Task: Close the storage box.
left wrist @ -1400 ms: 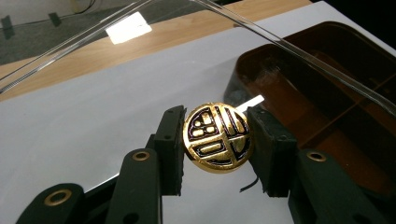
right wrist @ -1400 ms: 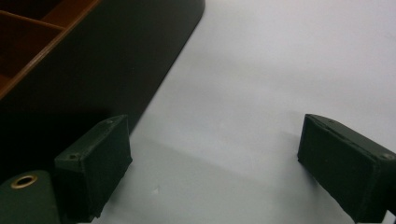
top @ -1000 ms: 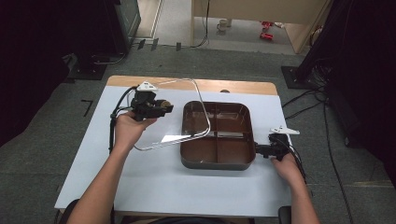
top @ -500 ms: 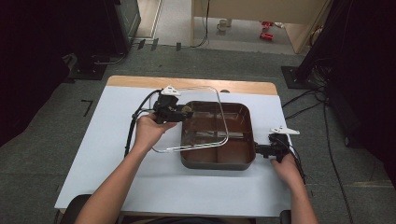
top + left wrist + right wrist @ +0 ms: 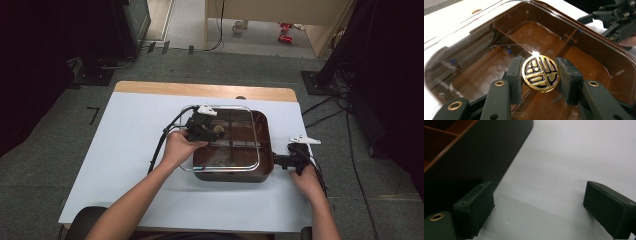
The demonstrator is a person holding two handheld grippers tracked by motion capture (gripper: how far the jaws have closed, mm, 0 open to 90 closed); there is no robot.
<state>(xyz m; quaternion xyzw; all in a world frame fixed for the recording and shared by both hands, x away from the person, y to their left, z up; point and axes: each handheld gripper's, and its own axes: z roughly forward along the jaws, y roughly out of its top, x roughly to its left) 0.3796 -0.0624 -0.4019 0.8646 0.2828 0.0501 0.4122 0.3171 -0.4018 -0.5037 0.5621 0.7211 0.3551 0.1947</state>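
The clear glass lid has been carried from the left side of the bench, where it hung tilted a second ago, across to the brown divided pan. Half a second ago it overlapped only the pan's left part; now its metal rim lies almost square over the pan's outline in the high view. It is held by its round gold knob, on which the left tool is closed, one black pad pressing at each side of the knob in the left gripper view. Through the glass, the pan's dividers and brown floor can be seen directly beneath.

The right tool has not shifted across the three high views. It sits at the pan's right side by the dark wall, and its jaws stand apart with nothing but bare bench between them in the right gripper view. Whether the pan is touched by it cannot be told.

The carry is judged nearly done: what appears to remain is the last lowering and seating of the rim on the pan. Whether the lid already rests on the pan or hangs just above it cannot be told. A slight offset at the near-left corner is suggested, so a small correction may be needed before the knob is released.
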